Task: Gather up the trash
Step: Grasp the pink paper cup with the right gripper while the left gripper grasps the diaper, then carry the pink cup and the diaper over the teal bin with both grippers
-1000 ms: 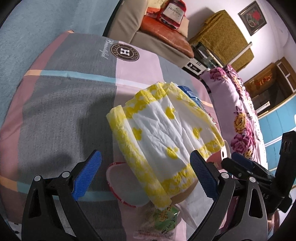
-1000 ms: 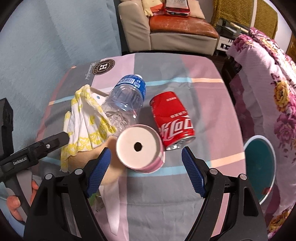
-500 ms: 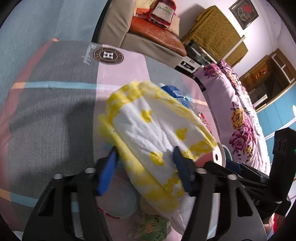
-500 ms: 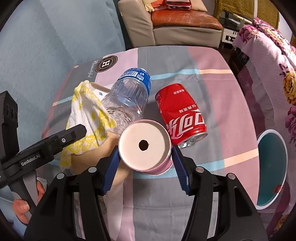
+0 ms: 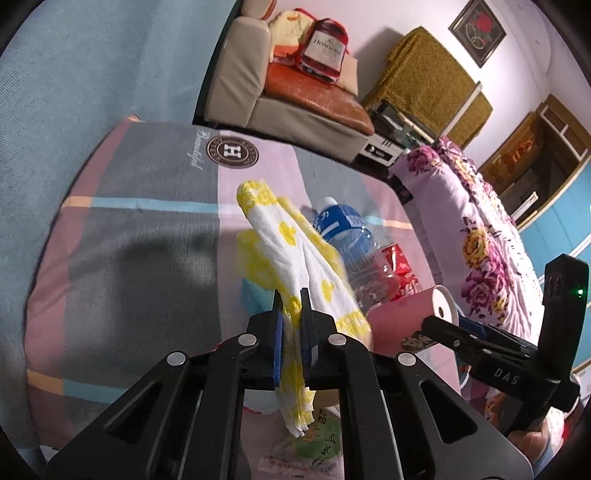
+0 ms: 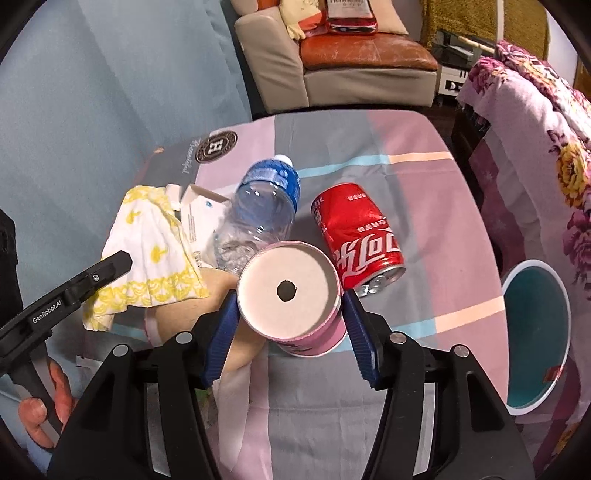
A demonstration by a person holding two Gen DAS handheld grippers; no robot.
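Left wrist, tongs [image 5: 291, 295] clamping napkin [image 5: 295, 251]

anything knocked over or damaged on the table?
Yes. The red can and the plastic bottle both lie on their sides on the cloth; the bottle looks crumpled near its base. The pink paper cup is tipped over between the right claw's pads. No spill visible.

A home living room: a beige sofa with an orange leather seat cushion [image 5: 317, 99], a framed rose picture [image 5: 477, 32] on the wall, and a purple floral quilt [image 5: 476, 236] beside a patchwork-clothed table [image 5: 147, 229].
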